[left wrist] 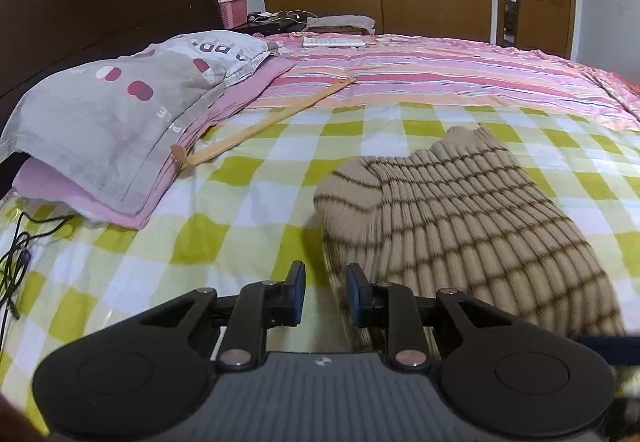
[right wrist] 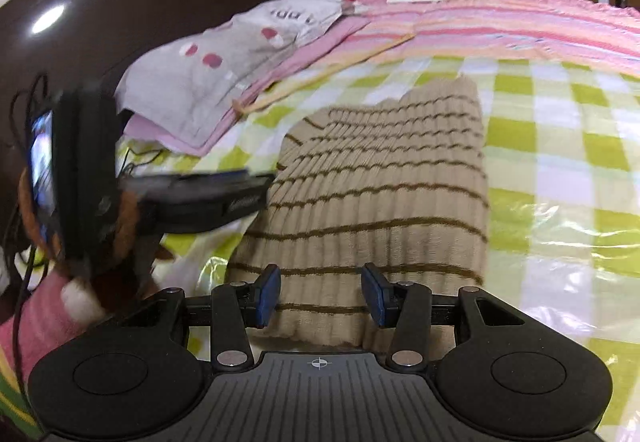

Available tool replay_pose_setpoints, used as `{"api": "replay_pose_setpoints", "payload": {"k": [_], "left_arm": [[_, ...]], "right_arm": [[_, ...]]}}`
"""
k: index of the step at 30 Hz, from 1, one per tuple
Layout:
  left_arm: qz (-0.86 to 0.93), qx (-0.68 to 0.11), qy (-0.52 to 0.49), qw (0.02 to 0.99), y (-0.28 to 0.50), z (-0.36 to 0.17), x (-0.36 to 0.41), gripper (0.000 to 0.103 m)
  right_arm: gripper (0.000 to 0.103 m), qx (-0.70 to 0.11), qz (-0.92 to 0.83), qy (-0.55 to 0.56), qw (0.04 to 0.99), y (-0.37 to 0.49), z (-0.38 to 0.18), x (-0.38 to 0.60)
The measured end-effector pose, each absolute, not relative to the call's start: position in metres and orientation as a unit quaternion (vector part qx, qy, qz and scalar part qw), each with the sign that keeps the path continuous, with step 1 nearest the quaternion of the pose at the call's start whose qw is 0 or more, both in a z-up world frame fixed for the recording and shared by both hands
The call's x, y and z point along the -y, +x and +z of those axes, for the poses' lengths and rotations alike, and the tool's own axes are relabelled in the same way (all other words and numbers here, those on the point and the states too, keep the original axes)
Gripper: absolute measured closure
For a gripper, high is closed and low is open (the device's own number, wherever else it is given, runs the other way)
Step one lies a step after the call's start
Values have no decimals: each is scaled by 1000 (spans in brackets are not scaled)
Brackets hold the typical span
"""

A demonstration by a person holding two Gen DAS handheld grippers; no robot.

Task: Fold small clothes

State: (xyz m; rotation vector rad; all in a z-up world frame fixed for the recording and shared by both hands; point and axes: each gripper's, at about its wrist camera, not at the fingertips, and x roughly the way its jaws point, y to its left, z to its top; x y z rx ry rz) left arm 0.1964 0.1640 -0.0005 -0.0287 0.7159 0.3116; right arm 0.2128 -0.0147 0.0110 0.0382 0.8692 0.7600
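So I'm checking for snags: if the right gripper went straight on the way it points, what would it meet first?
Most likely the striped sweater: it lies directly ahead of the right gripper, whose open jaws already frame its near edge. Depth is unclear.

Ribbed knit sweater (right wrist: 380,182) on glossy plastic-covered checked sheet (right wrist: 560,222).

Striped sweater (left wrist: 460,210) lies beside left gripper (left wrist: 325,292).
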Motion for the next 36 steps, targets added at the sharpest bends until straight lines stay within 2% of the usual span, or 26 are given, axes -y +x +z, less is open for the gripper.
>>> {"api": "replay_pose_setpoints", "payload": {"k": [19, 27, 36], "left_arm": [[144, -390, -34, 909, 136, -15, -137, 72], [136, -382, -27, 914, 107, -8, -112, 72], [111, -371, -42, 921, 80, 2, -97, 60]], "right_arm": [[58, -417, 307, 22, 855, 176, 12, 52], [51, -412, 284, 6, 866, 157, 9, 59], [47, -409, 269, 5, 872, 136, 5, 75]]}}
